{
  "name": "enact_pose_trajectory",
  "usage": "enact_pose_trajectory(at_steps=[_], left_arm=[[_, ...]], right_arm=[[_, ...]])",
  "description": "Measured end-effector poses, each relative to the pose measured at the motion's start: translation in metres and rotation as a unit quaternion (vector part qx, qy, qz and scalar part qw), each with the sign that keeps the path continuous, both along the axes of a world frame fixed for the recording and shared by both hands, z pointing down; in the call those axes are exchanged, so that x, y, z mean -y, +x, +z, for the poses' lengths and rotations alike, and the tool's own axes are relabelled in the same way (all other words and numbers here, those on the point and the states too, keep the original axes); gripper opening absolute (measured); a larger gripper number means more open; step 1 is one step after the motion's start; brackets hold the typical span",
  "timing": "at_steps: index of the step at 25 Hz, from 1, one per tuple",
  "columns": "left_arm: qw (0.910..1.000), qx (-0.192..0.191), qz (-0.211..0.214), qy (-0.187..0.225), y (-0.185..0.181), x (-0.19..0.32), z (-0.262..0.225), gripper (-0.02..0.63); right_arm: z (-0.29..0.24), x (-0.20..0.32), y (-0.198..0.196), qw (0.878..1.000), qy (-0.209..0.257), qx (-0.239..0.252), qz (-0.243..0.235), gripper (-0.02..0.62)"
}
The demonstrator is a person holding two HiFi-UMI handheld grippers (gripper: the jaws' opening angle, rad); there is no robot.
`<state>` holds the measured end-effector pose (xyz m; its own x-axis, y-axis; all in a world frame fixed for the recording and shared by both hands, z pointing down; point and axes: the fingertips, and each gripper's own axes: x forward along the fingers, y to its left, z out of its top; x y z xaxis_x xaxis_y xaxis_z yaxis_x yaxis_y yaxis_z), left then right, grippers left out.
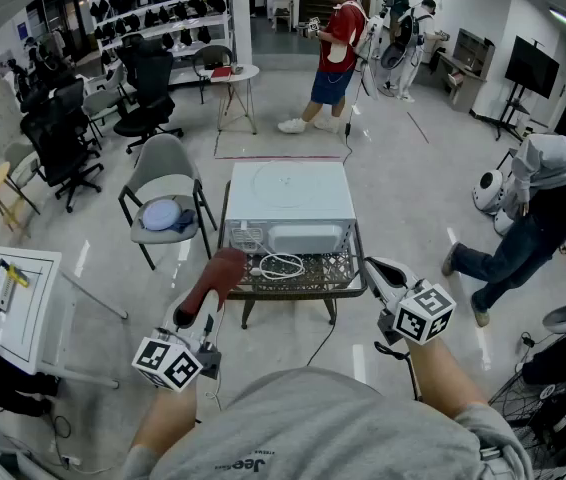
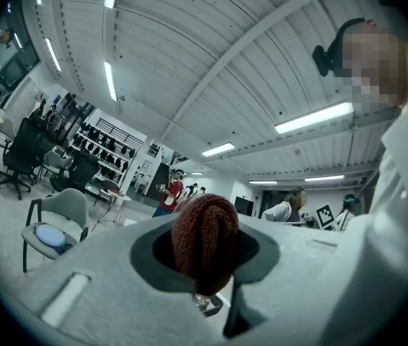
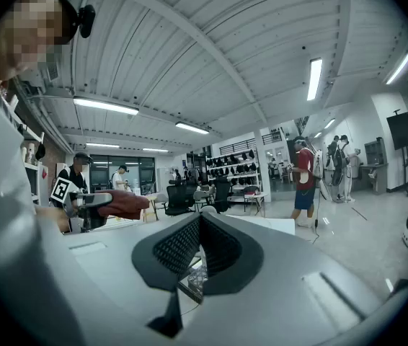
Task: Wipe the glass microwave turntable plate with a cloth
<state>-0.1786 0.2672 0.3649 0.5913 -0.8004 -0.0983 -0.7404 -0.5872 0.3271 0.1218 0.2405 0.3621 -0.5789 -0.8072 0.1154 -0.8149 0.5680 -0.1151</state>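
Observation:
My left gripper (image 1: 219, 271) is shut on a dark red knitted cloth (image 1: 223, 266), held in the air just in front of the low table's near left corner. In the left gripper view the cloth (image 2: 205, 240) bulges out between the jaws. My right gripper (image 1: 372, 266) hovers at the table's near right corner, shut with nothing in it; its ribbed pads (image 3: 189, 247) meet. The white microwave (image 1: 288, 208) stands on the table with its back toward me. A faint round outline shows on its top (image 1: 288, 183); I cannot tell if that is the glass plate.
The mesh-topped table (image 1: 335, 270) holds a coiled white cable (image 1: 281, 265) behind the microwave. A grey chair with a blue cushion (image 1: 163, 214) stands to the left, a white cabinet (image 1: 15, 303) nearer left. People stand behind (image 1: 338, 53) and bend at right (image 1: 543, 203).

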Motion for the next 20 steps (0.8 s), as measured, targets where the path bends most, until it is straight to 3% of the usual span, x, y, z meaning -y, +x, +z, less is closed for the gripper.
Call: enact_pose_trajectory(at_steps=[20], left_arm=[[1.0, 0.007, -0.002, 0.001, 0.018, 0.004, -0.002, 0.081]], right_arm=[[-0.004, 0.001, 0.012, 1.0, -0.004, 0.004, -0.012, 0.009]])
